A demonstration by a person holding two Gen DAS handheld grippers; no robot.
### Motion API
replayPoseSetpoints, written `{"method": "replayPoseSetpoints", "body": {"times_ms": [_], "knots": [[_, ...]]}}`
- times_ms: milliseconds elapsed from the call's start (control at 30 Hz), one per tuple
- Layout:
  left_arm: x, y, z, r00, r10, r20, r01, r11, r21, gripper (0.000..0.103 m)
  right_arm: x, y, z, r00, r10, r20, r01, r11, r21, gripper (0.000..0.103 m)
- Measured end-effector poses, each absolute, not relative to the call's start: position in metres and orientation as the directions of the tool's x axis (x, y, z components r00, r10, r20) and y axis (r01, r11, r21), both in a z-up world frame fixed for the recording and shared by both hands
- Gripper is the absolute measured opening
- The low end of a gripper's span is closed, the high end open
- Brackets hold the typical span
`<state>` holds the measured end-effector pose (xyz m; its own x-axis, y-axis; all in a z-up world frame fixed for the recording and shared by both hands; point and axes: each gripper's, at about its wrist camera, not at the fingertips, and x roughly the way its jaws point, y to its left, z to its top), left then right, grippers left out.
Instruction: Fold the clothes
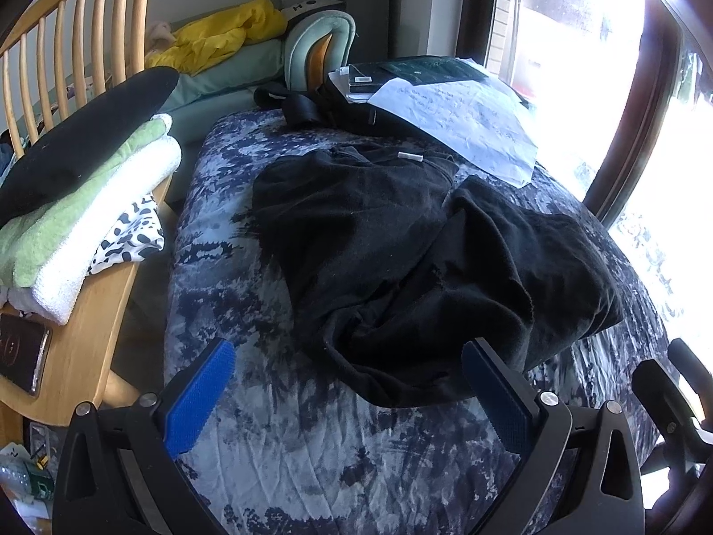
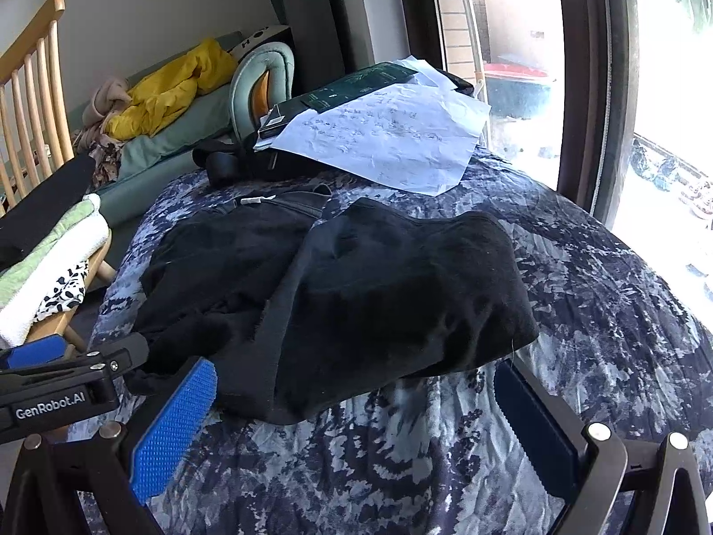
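Observation:
A black garment (image 1: pixel 401 258) lies crumpled and partly folded over itself on the blue-and-grey patterned bedspread (image 1: pixel 312 454). A small white label shows near its collar. My left gripper (image 1: pixel 347 383) is open, its blue pads on either side of the garment's near hem, just short of it. In the right wrist view the same garment (image 2: pixel 356 294) fills the middle. My right gripper (image 2: pixel 356 401) is open too, with the cloth's near edge just ahead of its fingers. The left gripper's body (image 2: pixel 67 383) shows at the left edge of that view.
A wooden chair (image 1: pixel 84 347) at the left holds a stack of folded towels and clothes (image 1: pixel 80 196), with a phone (image 1: pixel 22 352) beside them. Papers (image 1: pixel 468 120), a dark booklet and a black bag lie at the bed's far end. A large window (image 2: pixel 579 89) runs along the right.

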<state>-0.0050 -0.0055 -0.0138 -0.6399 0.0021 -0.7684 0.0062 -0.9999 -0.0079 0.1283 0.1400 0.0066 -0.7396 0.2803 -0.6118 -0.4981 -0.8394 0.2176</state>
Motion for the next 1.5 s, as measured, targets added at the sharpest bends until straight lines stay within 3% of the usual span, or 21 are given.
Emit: {"method": "replayPoseSetpoints", "body": {"times_ms": [367, 467, 700, 1167, 1500], "knots": [[-0.004, -0.009, -0.019, -0.606, 0.012, -0.795, 0.016, -0.999, -0.027, 0.103, 0.129, 0.144, 0.003, -0.738, 0.263, -0.622, -0.517, -0.812, 0.27, 0.103], [-0.01, -0.012, -0.02, -0.593, 0.093, -0.8, -0.085, -0.995, -0.053, 0.103, 0.122, 0.143, 0.002, -0.743, 0.24, -0.625, -0.498, -0.821, 0.278, 0.102], [-0.014, -0.021, -0.019, -0.584, 0.111, -0.804, -0.077, -0.994, -0.081, 0.103, 0.089, 0.132, -0.001, -0.721, 0.216, -0.658, -0.462, -0.858, 0.225, 0.094], [-0.04, -0.029, -0.004, -0.611, 0.125, -0.782, -0.083, -0.992, -0.094, 0.103, 0.055, 0.144, -0.004, -0.616, 0.294, -0.731, -0.521, -0.848, 0.098, 0.093], [-0.045, -0.035, -0.005, -0.597, 0.117, -0.793, -0.065, -0.993, -0.097, 0.103, 0.009, 0.154, -0.026, -0.561, 0.188, -0.806, -0.473, -0.872, 0.126, 0.079]]}}
